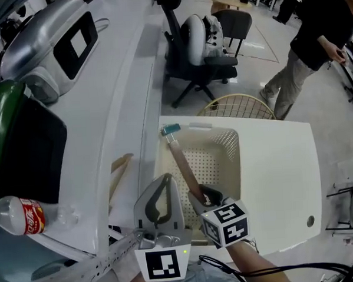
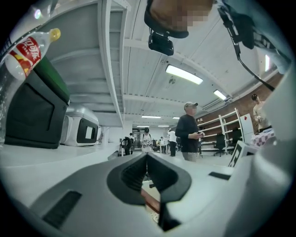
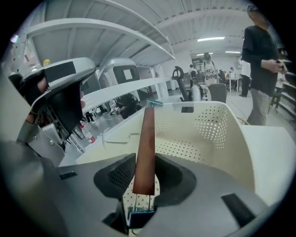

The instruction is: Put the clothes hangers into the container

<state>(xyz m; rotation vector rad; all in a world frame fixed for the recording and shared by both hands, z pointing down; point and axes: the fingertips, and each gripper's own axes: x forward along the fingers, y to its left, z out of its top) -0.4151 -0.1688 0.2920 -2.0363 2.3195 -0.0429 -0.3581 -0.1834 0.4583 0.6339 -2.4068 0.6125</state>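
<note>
A wooden clothes hanger (image 1: 182, 163) with teal clips slants over the left side of the cream perforated basket (image 1: 227, 143). My right gripper (image 1: 203, 196) is shut on its near end. In the right gripper view the brown bar (image 3: 147, 143) runs away between the jaws, with a teal clip (image 3: 155, 103) at its far tip and the wire hook (image 3: 115, 136) out to the left. My left gripper (image 1: 165, 178) hangs just left of the basket, its jaws shut and empty (image 2: 147, 157). A second wooden hanger (image 1: 120, 170) lies on the surface to the left.
A red-labelled bottle (image 1: 21, 216), a green-and-black bin (image 1: 17, 140) and a silver appliance (image 1: 53, 43) stand along the left. A wire chair (image 1: 237, 108) and an office chair (image 1: 201, 48) are beyond the white table (image 1: 285, 179). A person (image 1: 313, 42) walks at far right.
</note>
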